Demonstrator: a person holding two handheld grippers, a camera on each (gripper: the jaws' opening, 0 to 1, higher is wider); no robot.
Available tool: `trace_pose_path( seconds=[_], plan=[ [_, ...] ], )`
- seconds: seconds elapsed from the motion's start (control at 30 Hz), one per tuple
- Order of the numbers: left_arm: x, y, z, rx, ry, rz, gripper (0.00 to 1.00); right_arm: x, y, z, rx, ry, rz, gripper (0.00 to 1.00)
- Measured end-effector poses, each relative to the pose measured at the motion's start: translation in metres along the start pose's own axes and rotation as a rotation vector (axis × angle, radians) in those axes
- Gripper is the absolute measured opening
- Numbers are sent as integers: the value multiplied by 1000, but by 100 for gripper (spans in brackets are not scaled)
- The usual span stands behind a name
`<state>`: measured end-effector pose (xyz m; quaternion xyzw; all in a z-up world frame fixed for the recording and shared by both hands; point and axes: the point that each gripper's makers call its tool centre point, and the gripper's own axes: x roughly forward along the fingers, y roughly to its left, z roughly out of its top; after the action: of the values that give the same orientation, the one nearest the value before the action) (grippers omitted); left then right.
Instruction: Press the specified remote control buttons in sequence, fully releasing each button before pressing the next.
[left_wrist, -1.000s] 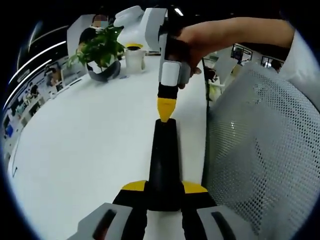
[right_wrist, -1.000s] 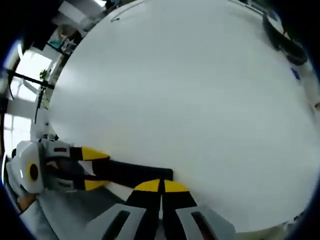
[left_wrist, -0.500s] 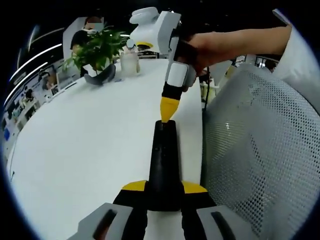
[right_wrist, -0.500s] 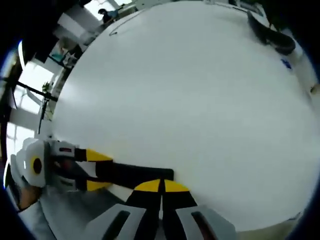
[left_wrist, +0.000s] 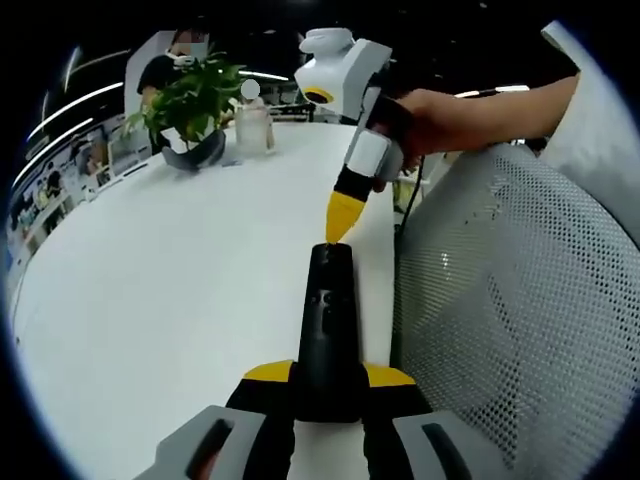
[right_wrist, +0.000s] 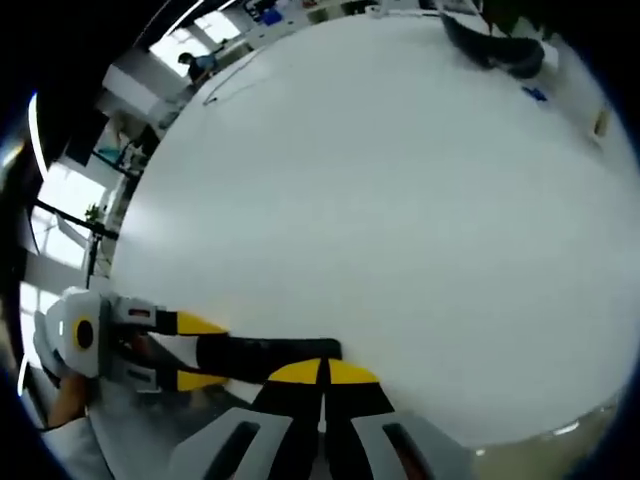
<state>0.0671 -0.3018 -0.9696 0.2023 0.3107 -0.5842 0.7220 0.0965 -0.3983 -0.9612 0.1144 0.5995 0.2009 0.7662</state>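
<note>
A long black remote control (left_wrist: 327, 320) runs up from the bottom of the left gripper view, with small buttons showing on its top face. My left gripper (left_wrist: 328, 376) is shut on its near end, one yellow-tipped jaw on each side. My right gripper (left_wrist: 342, 224) comes down from above in a person's hand, jaws shut into one yellow point that meets the remote's far end. In the right gripper view the remote (right_wrist: 270, 351) lies sideways just left of my shut right gripper (right_wrist: 322, 373). The left gripper (right_wrist: 200, 352) clamps it from the left.
The white table (left_wrist: 170, 270) stretches left and far. At its far end stand a potted plant (left_wrist: 192, 95), a dark curved object (left_wrist: 192, 152) and a clear cup (left_wrist: 253, 128). A grey mesh chair back (left_wrist: 510, 320) is close on the right.
The right gripper's body has swung to the right and tilted, while its tip stays at the remote's far end. Both cameras have shifted a little. The left grip on the remote is unchanged.
</note>
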Motion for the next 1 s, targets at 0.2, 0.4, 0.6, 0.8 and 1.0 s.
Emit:
trace_pose_path(
  seconds=[0.2, 0.4, 0.6, 0.8, 1.0],
  plan=[
    [0, 0, 1, 1, -4, -2, 23, 0, 4, 2, 49, -12, 42, 0],
    [1, 0, 1, 19, -3, 0, 24, 4, 6, -2, 23, 15, 21, 0],
    [1, 2, 2, 24, -15, 12, 24, 4, 5, -2, 12, 4, 25, 0],
    [2, 3, 2, 26, -19, 17, 24, 6, 6, -1, -139, 8, -56, 0],
    [3, 4, 3, 35, -24, 26, 24, 7, 8, -2, -226, 3, -99, 0]
  ],
)
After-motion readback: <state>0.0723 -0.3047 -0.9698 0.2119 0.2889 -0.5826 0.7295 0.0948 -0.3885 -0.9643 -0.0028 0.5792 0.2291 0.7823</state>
